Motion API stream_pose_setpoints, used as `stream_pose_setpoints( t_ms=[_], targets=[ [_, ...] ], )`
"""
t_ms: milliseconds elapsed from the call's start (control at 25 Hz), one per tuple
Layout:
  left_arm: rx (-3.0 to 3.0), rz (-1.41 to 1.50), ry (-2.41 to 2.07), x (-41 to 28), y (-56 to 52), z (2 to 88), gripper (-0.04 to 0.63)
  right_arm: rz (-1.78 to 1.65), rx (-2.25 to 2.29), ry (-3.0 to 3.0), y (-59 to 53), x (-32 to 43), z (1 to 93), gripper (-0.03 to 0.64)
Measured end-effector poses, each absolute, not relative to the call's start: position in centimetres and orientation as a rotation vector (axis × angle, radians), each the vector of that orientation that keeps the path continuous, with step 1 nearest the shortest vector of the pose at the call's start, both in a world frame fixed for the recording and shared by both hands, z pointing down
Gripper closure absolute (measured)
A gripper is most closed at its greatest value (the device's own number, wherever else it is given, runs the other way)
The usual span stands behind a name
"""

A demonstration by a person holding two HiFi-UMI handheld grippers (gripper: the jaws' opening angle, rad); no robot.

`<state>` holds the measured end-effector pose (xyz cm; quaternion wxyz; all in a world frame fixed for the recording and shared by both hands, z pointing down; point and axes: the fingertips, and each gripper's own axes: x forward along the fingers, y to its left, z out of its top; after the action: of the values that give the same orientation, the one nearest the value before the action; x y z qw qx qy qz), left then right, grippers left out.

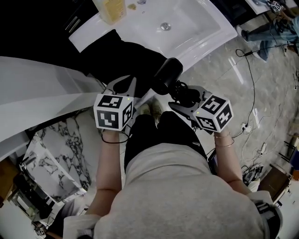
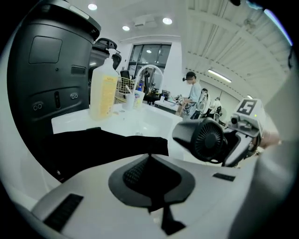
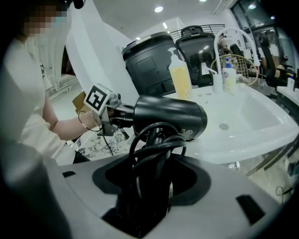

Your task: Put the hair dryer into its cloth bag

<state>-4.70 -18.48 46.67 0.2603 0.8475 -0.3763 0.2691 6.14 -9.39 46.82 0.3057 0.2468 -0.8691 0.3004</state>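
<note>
Here, a white worktop with a moulded sink (image 1: 219,32) fills the top of the head view, its front edge running diagonally towards the person. A black cloth bag (image 1: 126,56) lies on the near left part of that worktop and hangs over the front edge, below the basin rim. A black hair dryer (image 1: 167,74) is in the air just off that edge. Its barrel is tilted, with one end close beside the right border of the bag. To its right the grey marbled floor (image 1: 261,93) lies open, apart from cables further out.

The right gripper (image 1: 187,98) is clamped on the dryer's handle together with the coiled black cord (image 3: 156,140), and the barrel stands crosswise above its jaws. The left gripper (image 1: 128,84) has its jaws fully together on a fold of the bag's near edge. In the left gripper view the cloth rises to a peak where it enters them. From there the dryer's grilled rear end (image 2: 205,140) shows to the right, apart from the cloth, with bare white basin between them. A yellow plastic bottle (image 1: 113,9) stands at the worktop's far left edge, well apart from both grippers.
</note>
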Motion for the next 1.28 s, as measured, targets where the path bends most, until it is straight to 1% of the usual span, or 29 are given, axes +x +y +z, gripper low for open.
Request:
stream_pose_setpoints(
  t_ms=[320, 520, 1280],
  targets=[
    [2.355, 0.648, -1.066, -4.8, -19.2, 43.9, 0.580, 0.847, 0.432, -2.318, -7.2, 4.3, 47.9, 0.377],
    [2.370, 0.651, -1.069, -5.1, -19.0, 43.3, 0.580, 0.867, 0.351, -2.287, -7.2, 3.5, 48.8, 0.377],
    [2.399, 0.620, -1.106, -6.2, -17.5, 41.6, 0.580, 0.859, 0.396, -2.143, -11.8, 1.1, 50.4, 0.374]
  ],
)
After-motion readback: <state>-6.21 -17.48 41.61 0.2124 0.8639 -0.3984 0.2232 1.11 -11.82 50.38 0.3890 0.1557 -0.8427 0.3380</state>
